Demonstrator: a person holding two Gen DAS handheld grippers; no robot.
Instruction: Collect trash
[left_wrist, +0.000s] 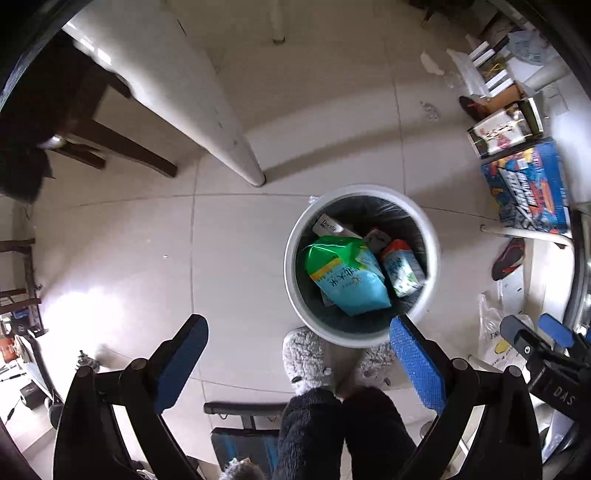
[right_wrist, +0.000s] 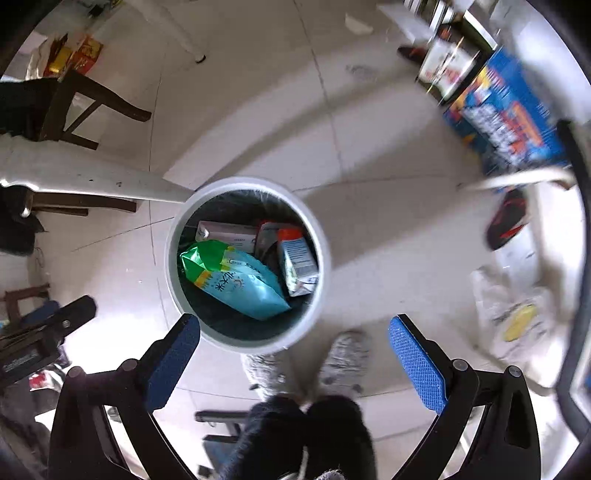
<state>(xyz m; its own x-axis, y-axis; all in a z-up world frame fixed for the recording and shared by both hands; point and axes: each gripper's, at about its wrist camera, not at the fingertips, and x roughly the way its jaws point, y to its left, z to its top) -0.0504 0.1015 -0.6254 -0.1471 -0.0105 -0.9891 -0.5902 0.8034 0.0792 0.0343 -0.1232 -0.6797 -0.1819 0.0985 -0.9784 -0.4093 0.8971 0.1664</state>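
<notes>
A round white trash bin (left_wrist: 432, 236) with a dark liner stands on the tiled floor, seen from above; it also shows in the right wrist view (right_wrist: 325, 254). Inside lie a blue-green bag (left_wrist: 347, 277) (right_wrist: 240, 280), a small carton (left_wrist: 402, 269) (right_wrist: 299, 262) and a white box (left_wrist: 328, 225) (right_wrist: 229, 232). My left gripper (left_wrist: 299, 332) is open and empty above the bin's near rim. My right gripper (right_wrist: 295, 328) is open and empty above the bin; it also shows at the right edge of the left wrist view (left_wrist: 535, 328).
A white table leg (left_wrist: 221, 122) (right_wrist: 92, 181) stands beside the bin. Dark wooden chair legs (left_wrist: 122, 144) are at the left. Boxes (left_wrist: 528, 184) (right_wrist: 502, 118), a shoe (left_wrist: 509, 258) and a plastic bag (right_wrist: 517, 317) lie at the right. The person's slippered feet (left_wrist: 306, 354) (right_wrist: 343, 354) stand next to the bin.
</notes>
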